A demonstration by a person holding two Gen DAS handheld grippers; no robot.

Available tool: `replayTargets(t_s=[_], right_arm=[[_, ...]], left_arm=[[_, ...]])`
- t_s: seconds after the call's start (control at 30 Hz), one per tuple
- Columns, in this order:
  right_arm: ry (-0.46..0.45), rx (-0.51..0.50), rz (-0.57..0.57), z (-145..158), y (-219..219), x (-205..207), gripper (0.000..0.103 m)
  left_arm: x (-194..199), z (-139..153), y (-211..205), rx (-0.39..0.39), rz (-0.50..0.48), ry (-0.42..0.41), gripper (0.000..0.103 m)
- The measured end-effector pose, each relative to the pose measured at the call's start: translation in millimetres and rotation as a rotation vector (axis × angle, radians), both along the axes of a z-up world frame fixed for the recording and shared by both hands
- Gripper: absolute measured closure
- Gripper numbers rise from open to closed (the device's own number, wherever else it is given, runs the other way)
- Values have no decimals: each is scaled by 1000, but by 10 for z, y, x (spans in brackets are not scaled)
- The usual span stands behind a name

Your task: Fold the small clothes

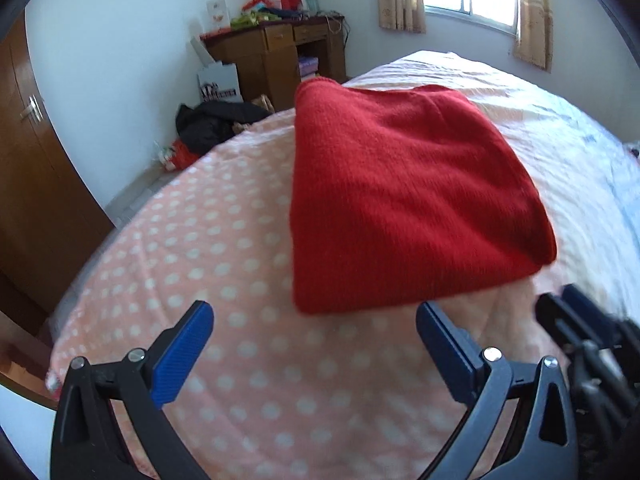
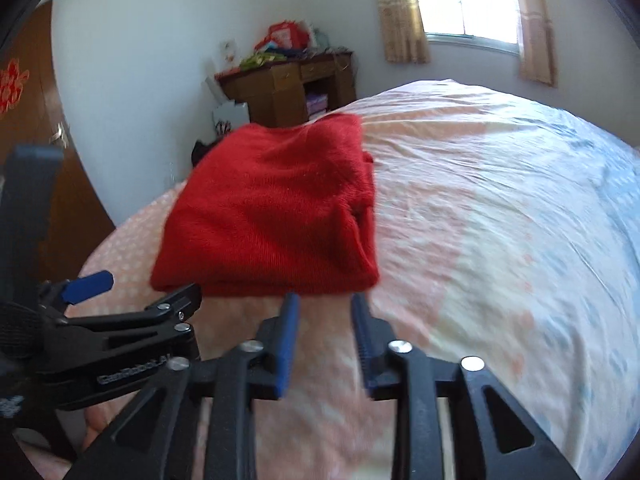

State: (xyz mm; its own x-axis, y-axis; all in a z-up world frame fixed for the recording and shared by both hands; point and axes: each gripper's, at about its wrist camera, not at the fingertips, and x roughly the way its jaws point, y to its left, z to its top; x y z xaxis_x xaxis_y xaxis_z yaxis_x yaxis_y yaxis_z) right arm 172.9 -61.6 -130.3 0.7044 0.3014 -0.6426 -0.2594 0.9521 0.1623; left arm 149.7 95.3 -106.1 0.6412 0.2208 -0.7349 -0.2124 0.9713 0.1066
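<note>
Red sweater (image 1: pixel 400 196) folded on dotted blanket (image 1: pixel 208 248).

A: Where is there open room around the folded red sweater (image 1: pixel 404 196)?

B: The bed (image 2: pixel 500 208) lies bare to the sweater's right and on its near side.

A: What stands in the way?

B: Just beside its near edge the left claw (image 1: pixel 314 344) and the right claw (image 2: pixel 325 336) sit close together, both empty, their fingers apart.

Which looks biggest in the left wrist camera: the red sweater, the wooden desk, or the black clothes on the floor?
1. red sweater, though it lies nearest the camera
2. wooden desk
3. black clothes

The last two look close in size.
</note>
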Motion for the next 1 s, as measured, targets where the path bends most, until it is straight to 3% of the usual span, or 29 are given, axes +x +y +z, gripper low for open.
replayTargets(t_s=[0.03, 0.17, 0.37, 0.6, 0.77, 1.0], right_arm=[[-3, 20, -16, 8, -55, -84, 45], [-26, 41, -38, 91, -166, -362, 43], [-71, -68, -75, 220, -179, -755, 42], [-120, -113, -105, 370, -251, -1160, 32], [-124, -123, -147, 505, -298, -1403, 31], [-236, -128, -209, 897, -360, -1750, 31]], left_arm=[[-75, 11, -11, 16, 2, -7, 0], [-305, 77, -4, -11, -7, -28, 0], [-635, 48, -44, -26, -14, 14, 0], [-1025, 145, -80, -48, -51, -12, 0], [-1326, 328, -105, -63, -85, -72, 0], [-1634, 701, -127, -137, -135, -178, 0]])
